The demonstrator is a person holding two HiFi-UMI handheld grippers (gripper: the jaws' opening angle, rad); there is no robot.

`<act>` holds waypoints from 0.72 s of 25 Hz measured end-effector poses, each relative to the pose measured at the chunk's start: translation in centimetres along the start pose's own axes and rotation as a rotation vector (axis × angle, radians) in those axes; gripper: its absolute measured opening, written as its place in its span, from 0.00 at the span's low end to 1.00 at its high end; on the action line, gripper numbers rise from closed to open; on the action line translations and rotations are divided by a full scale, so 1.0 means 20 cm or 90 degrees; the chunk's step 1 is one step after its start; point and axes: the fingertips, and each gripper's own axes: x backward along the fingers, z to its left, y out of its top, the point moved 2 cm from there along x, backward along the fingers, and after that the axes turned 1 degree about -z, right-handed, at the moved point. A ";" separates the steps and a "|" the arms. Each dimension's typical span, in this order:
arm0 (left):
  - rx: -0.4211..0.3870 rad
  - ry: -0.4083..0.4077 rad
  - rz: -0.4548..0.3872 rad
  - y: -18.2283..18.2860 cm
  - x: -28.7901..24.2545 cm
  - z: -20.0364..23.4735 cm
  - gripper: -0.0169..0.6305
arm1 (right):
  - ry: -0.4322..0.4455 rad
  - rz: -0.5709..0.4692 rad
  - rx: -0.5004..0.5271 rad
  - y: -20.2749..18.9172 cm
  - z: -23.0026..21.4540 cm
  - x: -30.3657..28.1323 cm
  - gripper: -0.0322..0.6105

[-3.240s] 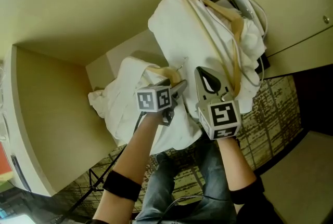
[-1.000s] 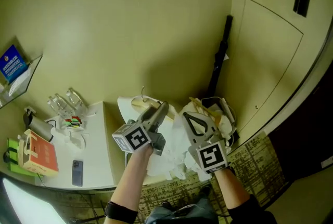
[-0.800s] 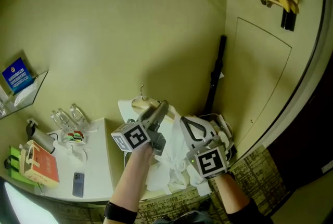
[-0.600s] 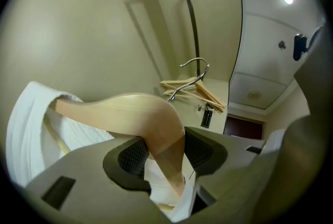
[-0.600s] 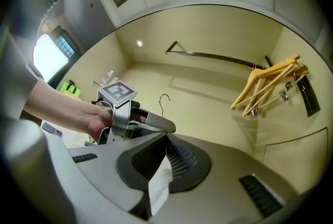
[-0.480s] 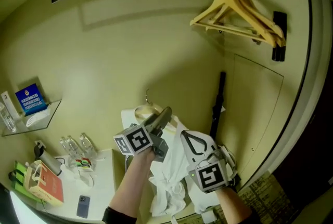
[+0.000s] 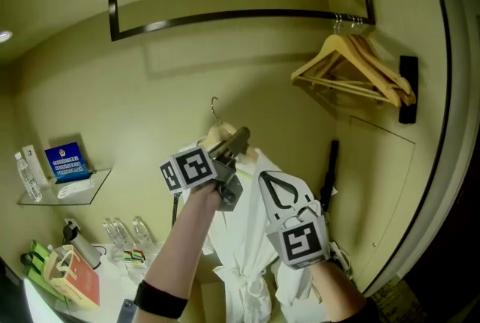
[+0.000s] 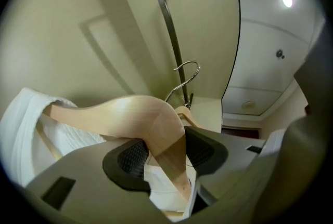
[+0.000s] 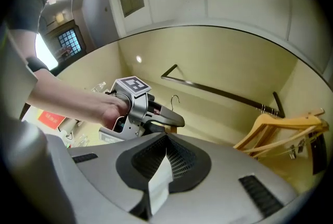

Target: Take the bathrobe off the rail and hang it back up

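The white bathrobe [image 7: 241, 254] hangs from a pale wooden hanger [image 8: 130, 116]. My left gripper [image 7: 234, 143] is shut on the hanger's neck just below its metal hook [image 7: 216, 109]. In the left gripper view the hook [image 8: 187, 69] sits close below the black rail [image 8: 169, 15]. My right gripper [image 7: 279, 192], lower and to the right, is shut on a fold of white robe cloth [image 9: 158, 179]. The rail [image 7: 240, 14] runs across the wall above both grippers, with the hook apart from it.
Several empty wooden hangers [image 7: 352, 70] hang at the rail's right end. A glass shelf [image 7: 64, 190] with a blue box is on the left wall, above bottles [image 7: 124, 231] and a red box [image 7: 71, 280] on the counter. A black rod [image 7: 328, 171] leans in the corner.
Both grippers have risen with the hanger and the robe. The robe now hangs free instead of lying bunched low. The rail has come fully into the head view.
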 end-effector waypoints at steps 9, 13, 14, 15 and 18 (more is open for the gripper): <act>-0.006 -0.008 -0.011 0.45 -0.17 -0.08 0.34 | -0.012 -0.032 0.059 0.33 -0.15 -0.28 0.08; -0.011 -0.008 -0.019 0.61 -0.23 -0.11 0.34 | -0.020 -0.045 0.032 0.41 -0.23 -0.37 0.08; -0.012 -0.008 -0.021 0.65 -0.25 -0.12 0.34 | -0.022 -0.048 0.024 0.43 -0.26 -0.39 0.08; -0.012 -0.007 -0.022 0.69 -0.27 -0.12 0.34 | -0.024 -0.050 0.018 0.45 -0.28 -0.41 0.08; -0.018 -0.007 -0.024 0.79 -0.32 -0.14 0.34 | -0.031 -0.052 0.013 0.49 -0.34 -0.48 0.08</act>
